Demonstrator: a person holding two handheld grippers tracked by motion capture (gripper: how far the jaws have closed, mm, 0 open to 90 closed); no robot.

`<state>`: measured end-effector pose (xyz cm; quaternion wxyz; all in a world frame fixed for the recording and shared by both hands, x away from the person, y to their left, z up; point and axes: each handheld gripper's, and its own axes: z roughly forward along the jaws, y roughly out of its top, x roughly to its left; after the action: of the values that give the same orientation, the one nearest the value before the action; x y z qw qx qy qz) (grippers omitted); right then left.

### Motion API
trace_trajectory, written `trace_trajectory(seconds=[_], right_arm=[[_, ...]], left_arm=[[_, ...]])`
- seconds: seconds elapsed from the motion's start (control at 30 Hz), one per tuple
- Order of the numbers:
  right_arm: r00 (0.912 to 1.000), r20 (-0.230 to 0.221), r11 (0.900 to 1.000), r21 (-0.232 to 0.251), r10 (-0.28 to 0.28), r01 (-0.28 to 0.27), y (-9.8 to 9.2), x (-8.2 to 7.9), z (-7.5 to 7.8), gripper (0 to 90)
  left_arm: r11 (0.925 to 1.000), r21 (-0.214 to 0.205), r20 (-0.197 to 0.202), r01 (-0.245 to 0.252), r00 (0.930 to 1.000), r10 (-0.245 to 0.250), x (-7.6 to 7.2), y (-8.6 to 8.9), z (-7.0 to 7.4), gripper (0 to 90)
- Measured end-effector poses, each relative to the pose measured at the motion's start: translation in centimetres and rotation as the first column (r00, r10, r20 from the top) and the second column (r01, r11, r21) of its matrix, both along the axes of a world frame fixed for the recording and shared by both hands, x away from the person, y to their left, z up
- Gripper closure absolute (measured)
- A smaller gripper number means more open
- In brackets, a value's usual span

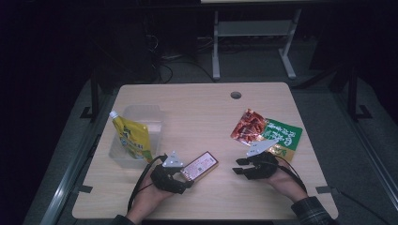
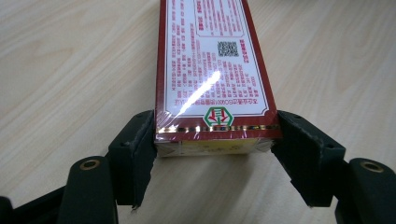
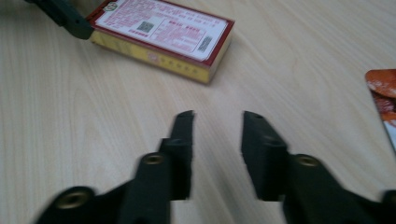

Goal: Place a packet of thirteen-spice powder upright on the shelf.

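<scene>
The left gripper [image 2: 215, 140] straddles the near short end of the red-and-white box [image 2: 212, 65], jaws wide and meeting its two long sides. The box lies flat on the table [image 1: 197, 108], its long axis running straight away from that gripper. Farther right, the right gripper [image 3: 217, 126] hangs narrowly parted and empty.

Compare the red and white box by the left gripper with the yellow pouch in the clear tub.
The box lies flat on the table; the yellow pouch leans upright in the clear tub. The box is rigid and red-bordered; the pouch is soft, with a white spout. The left gripper brackets the box; nothing touches the pouch. Both are printed packages.
</scene>
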<state>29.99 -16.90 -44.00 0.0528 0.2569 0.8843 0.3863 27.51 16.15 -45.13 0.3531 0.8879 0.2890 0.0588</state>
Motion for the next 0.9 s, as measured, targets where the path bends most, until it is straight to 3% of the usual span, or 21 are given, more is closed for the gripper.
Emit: trace_trajectory(seconds=[0.1, 0.4, 0.63, 0.9], right_arm=[[0.9998, 0.015, 0.9995, 0.029, -0.011, 0.011, 0.0, 0.4, 0.2, 89.2], [0.9994, 0.034, 0.9979, 0.064, 0.009, -0.011, 3.0, 2.5, 0.2, 89.9], [0.9987, 0.022, 0.9984, 0.032, 0.046, -0.046, 5.2, 3.2, -0.8, 89.9], [0.9983, 0.005, 0.9982, 0.013, 0.059, -0.059, 5.3, 3.2, -1.2, 89.9]], left_arm=[[0.9998, -0.013, 0.001, 0.015, 0.9999, -0.015, -0.1, 0.1, 0.1, 31.7], [0.9984, -0.019, -0.003, 0.053, 0.9986, -0.053, -0.3, -0.3, 0.0, 31.7], [0.9977, -0.019, -0.003, 0.066, 0.9978, -0.066, -0.4, -0.3, 0.1, 31.7], [0.9964, -0.046, 0.036, 0.071, 0.9969, -0.07, -0.6, -0.3, 1.0, 31.8]])
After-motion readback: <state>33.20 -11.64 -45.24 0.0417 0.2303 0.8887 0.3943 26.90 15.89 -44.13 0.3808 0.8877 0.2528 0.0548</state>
